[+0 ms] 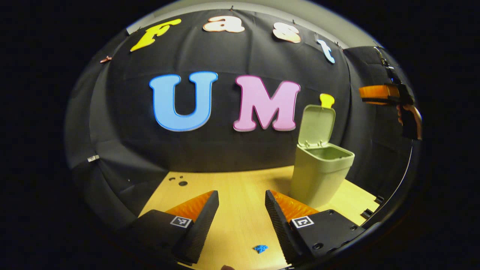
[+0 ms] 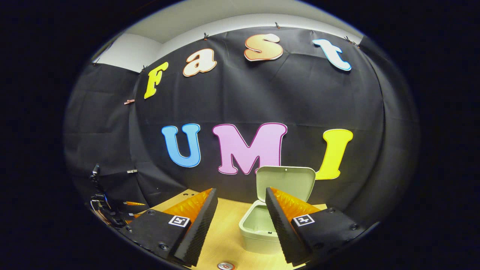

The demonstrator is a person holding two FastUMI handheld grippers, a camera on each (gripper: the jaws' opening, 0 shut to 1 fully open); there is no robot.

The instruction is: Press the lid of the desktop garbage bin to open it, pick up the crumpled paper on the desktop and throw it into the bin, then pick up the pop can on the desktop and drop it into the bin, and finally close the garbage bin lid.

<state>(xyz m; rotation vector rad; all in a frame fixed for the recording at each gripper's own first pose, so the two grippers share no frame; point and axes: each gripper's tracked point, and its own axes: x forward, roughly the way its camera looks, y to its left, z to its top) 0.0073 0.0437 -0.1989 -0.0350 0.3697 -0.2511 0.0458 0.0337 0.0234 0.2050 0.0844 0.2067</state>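
Left gripper (image 1: 242, 221): fingers spread wide with nothing between them, held low over the wooden desktop (image 1: 240, 187), left of the garbage bin.
Blue scrap (image 1: 260, 248): a small piece lying on the desktop, in front of the bin and to its left, near the left gripper's fingers.
Garbage bin (image 1: 318, 174): pale green, upright on the desktop; its lid (image 1: 317, 125) stands raised at the back, mouth uncovered.
Right gripper (image 2: 240, 221): jaws wide apart, gripping nothing, raised in front of the bin (image 2: 258, 228); in the left gripper view it shows high to the right of the bin (image 1: 390, 95).
Pop can (image 2: 225, 266): its top peeks in at the lower edge of the right gripper view, in front of the bin and slightly left.
Crumpled paper: cannot tell where it is.
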